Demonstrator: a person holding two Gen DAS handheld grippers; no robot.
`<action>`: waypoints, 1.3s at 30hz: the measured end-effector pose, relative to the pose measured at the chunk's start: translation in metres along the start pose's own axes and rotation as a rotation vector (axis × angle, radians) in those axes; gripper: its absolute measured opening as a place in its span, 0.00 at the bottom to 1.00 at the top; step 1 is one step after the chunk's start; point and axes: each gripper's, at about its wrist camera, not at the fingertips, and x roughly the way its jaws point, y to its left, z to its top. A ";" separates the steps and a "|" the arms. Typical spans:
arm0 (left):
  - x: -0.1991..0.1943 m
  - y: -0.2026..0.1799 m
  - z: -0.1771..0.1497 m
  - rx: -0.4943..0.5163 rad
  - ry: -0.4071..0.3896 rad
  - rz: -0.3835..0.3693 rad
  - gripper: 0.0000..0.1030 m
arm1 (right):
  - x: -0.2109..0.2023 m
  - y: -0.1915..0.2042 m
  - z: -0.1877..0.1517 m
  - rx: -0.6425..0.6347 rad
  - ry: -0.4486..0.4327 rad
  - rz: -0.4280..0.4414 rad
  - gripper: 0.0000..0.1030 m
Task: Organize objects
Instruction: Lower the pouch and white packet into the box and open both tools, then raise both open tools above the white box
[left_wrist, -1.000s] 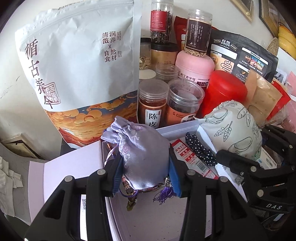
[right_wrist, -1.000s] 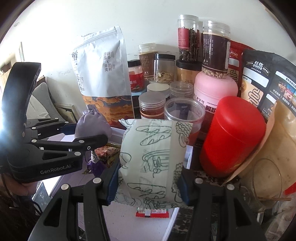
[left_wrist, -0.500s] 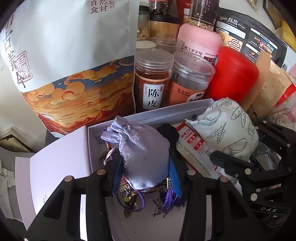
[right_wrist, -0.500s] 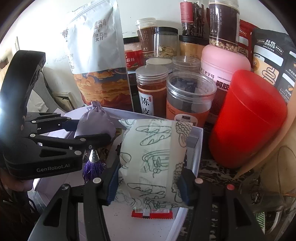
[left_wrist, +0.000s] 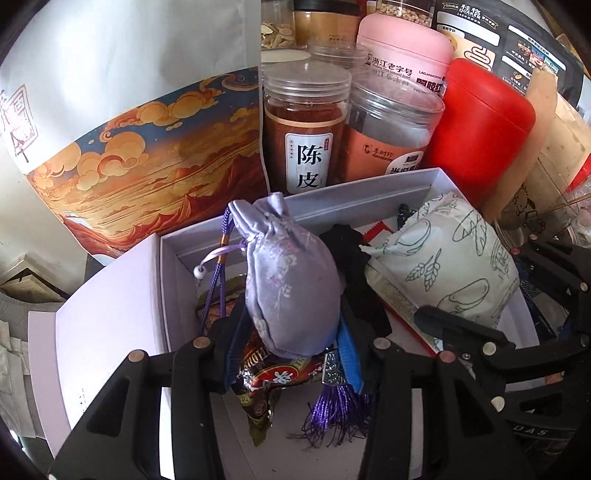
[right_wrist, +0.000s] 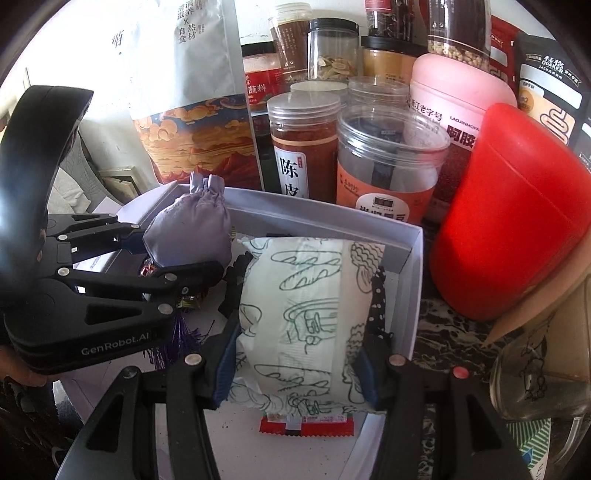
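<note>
Box floor mostly hidden under my loads and loose wrappers. White box (right_wrist: 413, 266) sits on dark marbled counter (right_wrist: 439, 317), hemmed behind by jars and red canister (right_wrist: 517, 221); little free room. My right fingers (right_wrist: 299, 362) clamp the printed packet (right_wrist: 306, 314), my left fingers (left_wrist: 291, 347) pinch the lilac pouch (left_wrist: 291, 280), both inside the box walls.

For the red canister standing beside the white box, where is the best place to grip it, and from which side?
Probably the straight lower body of the red canister, approached from its open front-right side. The top is domed and would likely slip, jars crowd behind it, and the white box stands at its left.
</note>
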 end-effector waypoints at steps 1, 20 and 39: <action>0.000 0.000 0.000 -0.001 -0.003 0.000 0.41 | 0.001 0.000 0.000 0.000 0.007 0.000 0.54; -0.031 -0.009 -0.005 -0.052 -0.050 0.017 0.53 | -0.024 -0.012 0.000 -0.003 -0.063 -0.094 0.63; -0.125 -0.013 0.012 -0.024 -0.140 0.049 0.53 | -0.100 -0.001 0.003 -0.046 -0.132 -0.133 0.63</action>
